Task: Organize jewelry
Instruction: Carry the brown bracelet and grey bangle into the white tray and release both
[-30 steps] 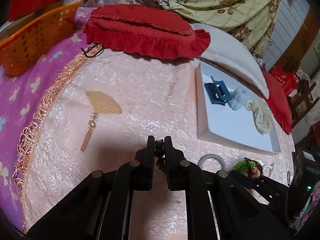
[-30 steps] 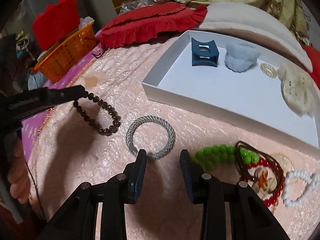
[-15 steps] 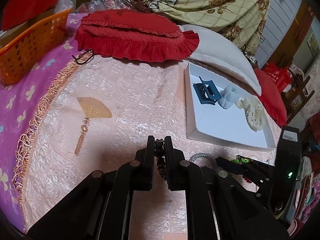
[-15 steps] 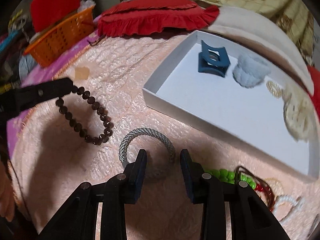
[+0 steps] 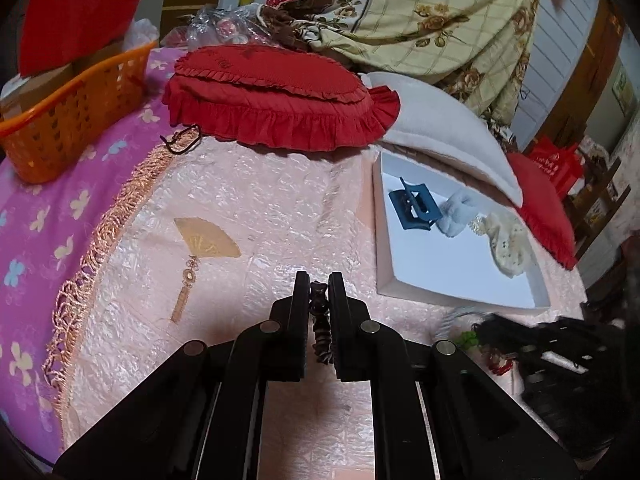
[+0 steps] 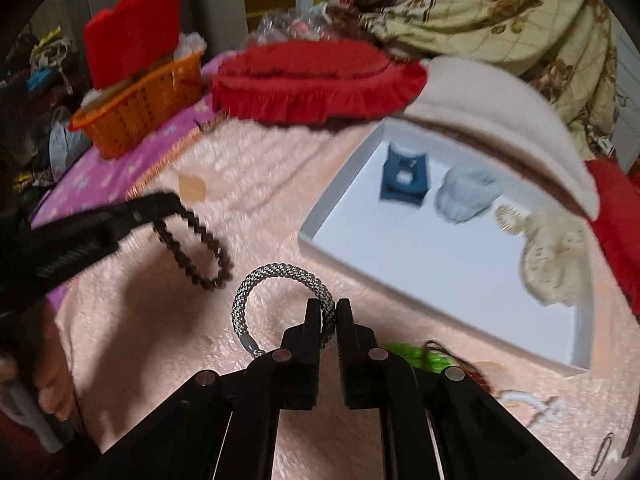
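My left gripper (image 5: 319, 280) is shut on a dark brown bead bracelet (image 5: 321, 322), which hangs from it above the pink quilt; the bracelet (image 6: 192, 248) also shows in the right wrist view. My right gripper (image 6: 328, 306) is shut on a grey woven bracelet (image 6: 276, 276) and holds it just above the quilt. A white tray (image 5: 386, 248) to the right holds a blue hair claw (image 5: 414, 206), a pale blue scrunchie (image 5: 456, 216), a gold coil tie (image 6: 508, 216) and a cream scrunchie (image 5: 508, 246).
Green beads (image 6: 404, 352), a red and brown bracelet (image 6: 468, 364) and white beads (image 6: 524, 400) lie on the quilt in front of the tray. A red frilled cushion (image 5: 276, 100), a white pillow (image 5: 440, 128) and an orange basket (image 5: 72, 112) stand behind.
My right gripper has shut on the grey woven bracelet and lifted it off the quilt. The left gripper still holds the dark bead bracelet and has shifted a little.
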Available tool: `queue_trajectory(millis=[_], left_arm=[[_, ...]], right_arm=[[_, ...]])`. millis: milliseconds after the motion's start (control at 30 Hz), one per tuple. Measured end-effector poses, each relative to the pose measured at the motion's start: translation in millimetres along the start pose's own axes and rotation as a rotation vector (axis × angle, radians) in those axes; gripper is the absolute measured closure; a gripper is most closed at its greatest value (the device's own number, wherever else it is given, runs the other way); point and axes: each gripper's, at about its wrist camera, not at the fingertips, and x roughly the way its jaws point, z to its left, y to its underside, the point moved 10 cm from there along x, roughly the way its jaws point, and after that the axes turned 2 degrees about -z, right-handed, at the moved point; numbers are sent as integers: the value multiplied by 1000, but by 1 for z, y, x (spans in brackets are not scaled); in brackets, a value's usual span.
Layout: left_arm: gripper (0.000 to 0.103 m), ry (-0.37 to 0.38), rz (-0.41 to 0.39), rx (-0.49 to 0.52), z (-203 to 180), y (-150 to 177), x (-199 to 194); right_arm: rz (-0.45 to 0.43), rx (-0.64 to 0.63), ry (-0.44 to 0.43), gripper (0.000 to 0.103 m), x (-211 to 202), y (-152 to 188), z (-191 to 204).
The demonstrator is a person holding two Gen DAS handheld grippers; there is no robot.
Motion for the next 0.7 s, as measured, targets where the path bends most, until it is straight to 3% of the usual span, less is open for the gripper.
queue_trajectory(millis=[300, 500, 600, 700], left_arm=[[95, 101, -26, -79, 2, -7, -16], [95, 131, -64, -40, -15, -15, -33], [95, 135, -63, -15, -29, -21, -33], [95, 165, -35, 8, -49, -27, -28]], right_arm=[[-126, 109, 11, 96, -85, -37, -52], [-228, 187, 23, 96, -134, -83, -94], [-271, 248, 18, 96, -146, -106, -116], [-252, 301, -8, 96, -128, -112, -129]])
